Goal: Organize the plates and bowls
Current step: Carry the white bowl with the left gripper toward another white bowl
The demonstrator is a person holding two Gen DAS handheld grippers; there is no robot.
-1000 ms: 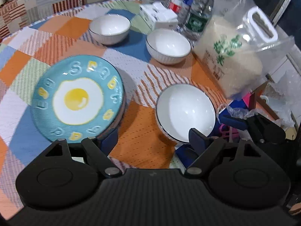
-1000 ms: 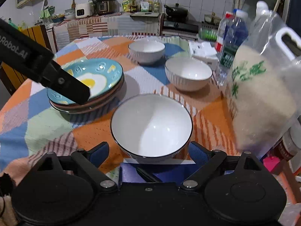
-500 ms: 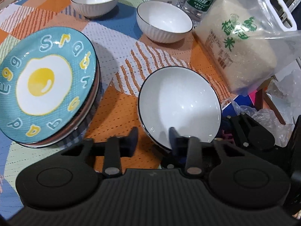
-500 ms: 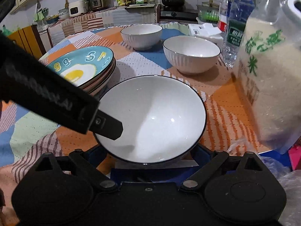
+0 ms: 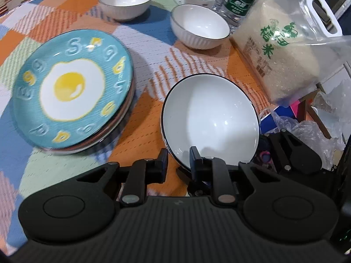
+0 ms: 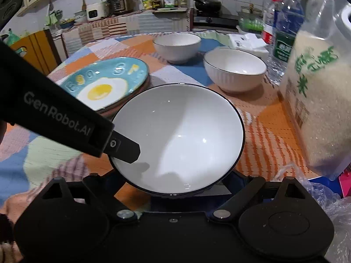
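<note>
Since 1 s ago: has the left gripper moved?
Yes. The left gripper swung right, away from the egg plate, and shut on the black-rimmed bowl.

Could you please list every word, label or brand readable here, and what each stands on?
"GenRobot.AI": on the left tool's body.
"稻米", green: on the rice bag.
Raised letters, "S" clearest: rim of the egg plate.
Green bottle label: too blurred.
Rice bag's fine print: too small.

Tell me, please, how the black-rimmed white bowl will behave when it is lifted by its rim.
The black-rimmed bowl looks glazed and glossy, so its rim may slip between the jaws of the left gripper. It seems rigid ceramic, probably fragile if dropped. Held at one edge only, it will likely tilt away from the grip.
</note>
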